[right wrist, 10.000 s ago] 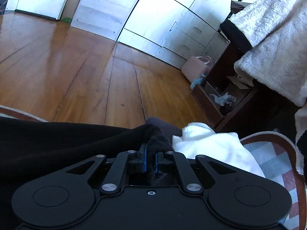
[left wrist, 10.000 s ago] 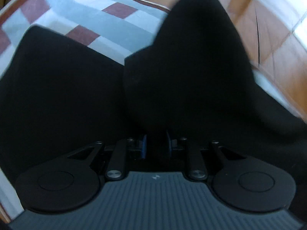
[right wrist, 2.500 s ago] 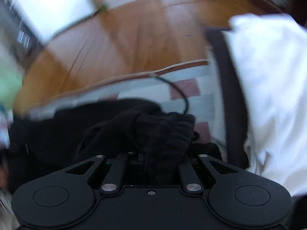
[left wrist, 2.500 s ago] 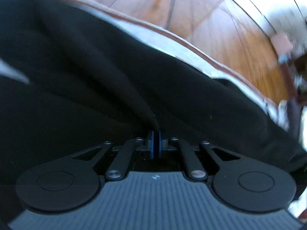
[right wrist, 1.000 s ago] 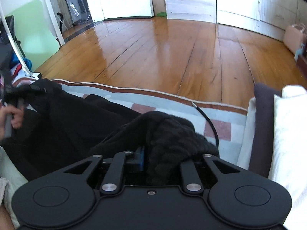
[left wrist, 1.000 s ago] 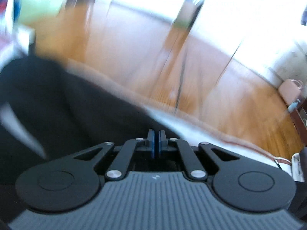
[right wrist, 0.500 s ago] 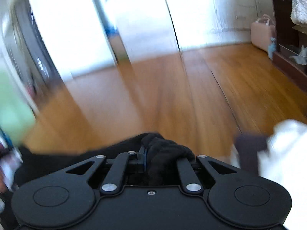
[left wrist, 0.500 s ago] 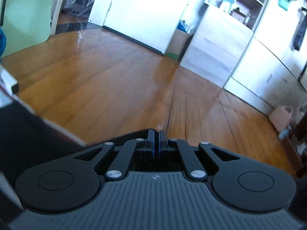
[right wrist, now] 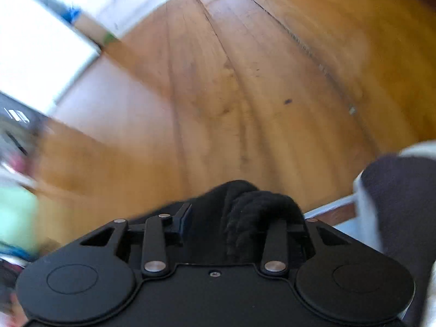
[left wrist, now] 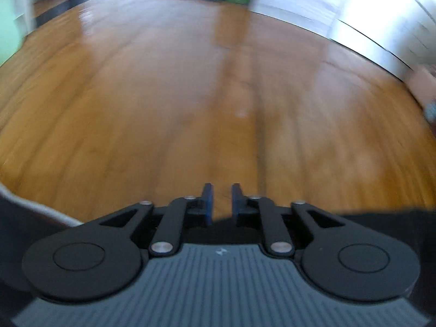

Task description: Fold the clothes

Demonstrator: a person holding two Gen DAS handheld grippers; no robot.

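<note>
In the left wrist view the black garment (left wrist: 381,218) shows only as dark strips along the bottom, under and beside my left gripper (left wrist: 220,200). Its jaws are opening; the blue pads (left wrist: 208,204) stand apart and nothing is pressed between them. In the right wrist view a bunched part of the black garment (right wrist: 212,212) with a ribbed cuff (right wrist: 253,218) lies between the jaws of my right gripper (right wrist: 241,212). These jaws are opening too. The left pad (right wrist: 185,222) shows, and the cloth hides the right one. The picture is blurred.
Polished wooden floor (left wrist: 218,95) fills both views beyond the bed's edge. A dark and white pile of clothes (right wrist: 395,196) lies to the right on the patterned bed cover (right wrist: 332,212). Something pale green (right wrist: 16,212) is at the left. White cupboards (left wrist: 395,13) stand far off.
The left pads were pressed together and now stand apart. The right jaws have spread around the black cloth. Both views have swung across the floor, and the right one has rolled.
</note>
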